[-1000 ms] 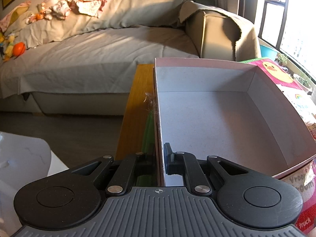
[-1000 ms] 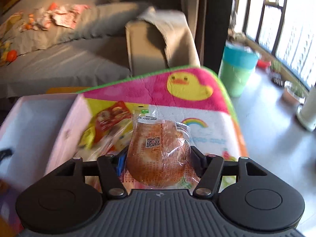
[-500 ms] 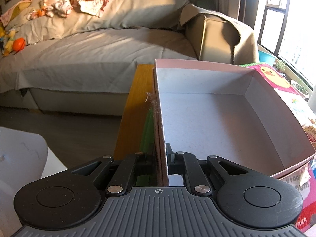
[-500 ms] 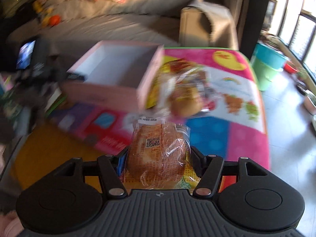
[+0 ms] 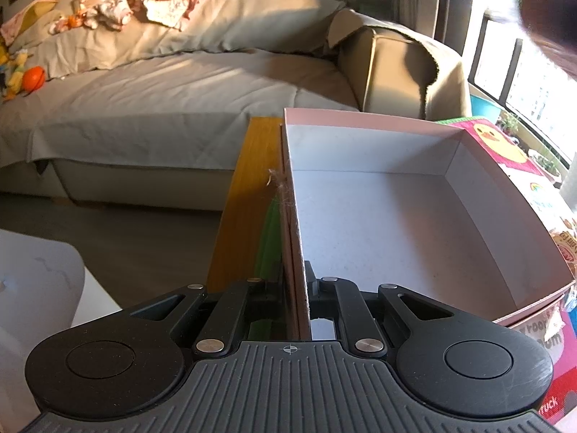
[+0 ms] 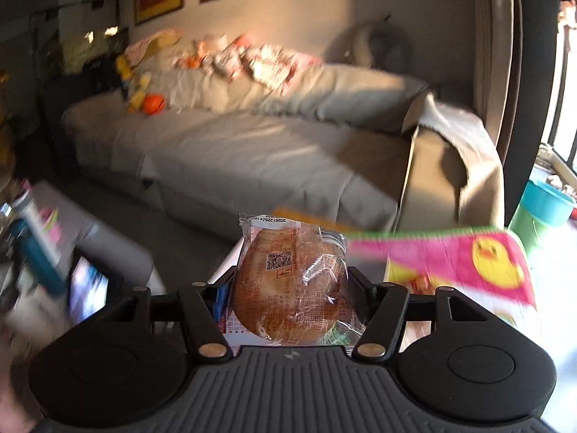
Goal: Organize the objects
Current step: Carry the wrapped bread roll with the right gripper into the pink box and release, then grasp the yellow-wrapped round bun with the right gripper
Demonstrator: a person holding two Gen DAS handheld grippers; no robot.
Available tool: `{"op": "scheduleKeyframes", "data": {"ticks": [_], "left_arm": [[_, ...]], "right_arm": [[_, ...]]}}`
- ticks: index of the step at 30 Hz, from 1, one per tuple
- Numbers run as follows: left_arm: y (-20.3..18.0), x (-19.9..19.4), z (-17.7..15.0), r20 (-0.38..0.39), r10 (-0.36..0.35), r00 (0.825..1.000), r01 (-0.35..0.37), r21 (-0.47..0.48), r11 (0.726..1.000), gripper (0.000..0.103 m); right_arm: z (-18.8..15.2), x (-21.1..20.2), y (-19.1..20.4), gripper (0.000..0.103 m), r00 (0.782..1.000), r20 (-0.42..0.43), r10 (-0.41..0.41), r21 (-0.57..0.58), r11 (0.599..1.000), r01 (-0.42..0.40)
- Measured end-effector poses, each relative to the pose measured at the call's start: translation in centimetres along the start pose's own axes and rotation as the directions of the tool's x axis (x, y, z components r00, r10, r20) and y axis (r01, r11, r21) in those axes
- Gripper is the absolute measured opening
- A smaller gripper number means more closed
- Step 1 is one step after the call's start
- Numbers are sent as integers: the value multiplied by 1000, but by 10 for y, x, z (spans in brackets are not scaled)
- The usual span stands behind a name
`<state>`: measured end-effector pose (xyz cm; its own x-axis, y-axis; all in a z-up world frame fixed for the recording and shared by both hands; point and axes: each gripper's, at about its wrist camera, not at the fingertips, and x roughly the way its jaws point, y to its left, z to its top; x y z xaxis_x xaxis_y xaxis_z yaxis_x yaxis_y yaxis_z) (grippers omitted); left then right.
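Observation:
A pink box with a white, empty inside (image 5: 389, 223) fills the middle of the left wrist view. My left gripper (image 5: 297, 288) is shut on the box's near left wall, one finger on each side of it. My right gripper (image 6: 290, 288) is shut on a wrapped bread bun (image 6: 292, 281) in clear plastic and holds it up in the air. A white corner of the box (image 6: 225, 267) peeks out just behind the bun in the right wrist view.
The box sits on a colourful duck play mat (image 6: 487, 256) over a yellow wooden table (image 5: 249, 195). A grey covered sofa (image 5: 173, 108) with toys and clothes stands behind. A white block (image 5: 36, 281) lies low left. A teal bin (image 6: 541, 209) stands by the window.
My right gripper has swung with the bun, from looking down on the box and mat to facing the sofa at low height. My left gripper has kept its hold on the box wall.

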<state>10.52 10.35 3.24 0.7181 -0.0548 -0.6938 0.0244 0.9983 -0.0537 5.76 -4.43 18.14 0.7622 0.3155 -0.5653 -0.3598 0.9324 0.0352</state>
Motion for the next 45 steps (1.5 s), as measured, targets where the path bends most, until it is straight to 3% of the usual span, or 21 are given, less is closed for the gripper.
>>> {"op": "scheduleKeyframes", "data": {"ticks": [3,7,11,16,24,27,39,43,45], "left_arm": [[0,0,-1,4,0,1000,0,-3,1000,11],[1,0,-1,4,-2,1000,2,3,1000,11],[1,0,-1,0,-2,1000,2,3,1000,11],[-1,1,1,-6,2,1000,-2,2,1000,11],[-3,-1,1,-15,10,1000,-10,8,1000,11],[-5,-1,2,-18,18,1000,-18,12,1000,11],[-7,-2,0,-22,25,999,-25,20,999,11],[-6,-3,1,-23,24,999,-24,18,1000,11],[-6,-3,1,-24,23,999,-22,18,1000,11]], "right_arm": [[6,49,-1,82,999,-40,5,53,999,-3],[-12,71,-14,83,996,-94,-5,91,996,14],[-35,43,-39,84,994,-70,-83,59,994,87],[-83,-10,-67,87,967,-31,-254,-24,967,253],[-164,-34,-109,89,943,-203,-264,62,958,282],[-179,-35,-110,89,944,-216,-251,97,956,276],[-173,-12,-79,89,961,-169,-219,54,972,231],[-171,10,-68,87,941,-142,-306,-43,952,303],[-170,17,-74,76,931,-143,-336,-51,942,332]]}}
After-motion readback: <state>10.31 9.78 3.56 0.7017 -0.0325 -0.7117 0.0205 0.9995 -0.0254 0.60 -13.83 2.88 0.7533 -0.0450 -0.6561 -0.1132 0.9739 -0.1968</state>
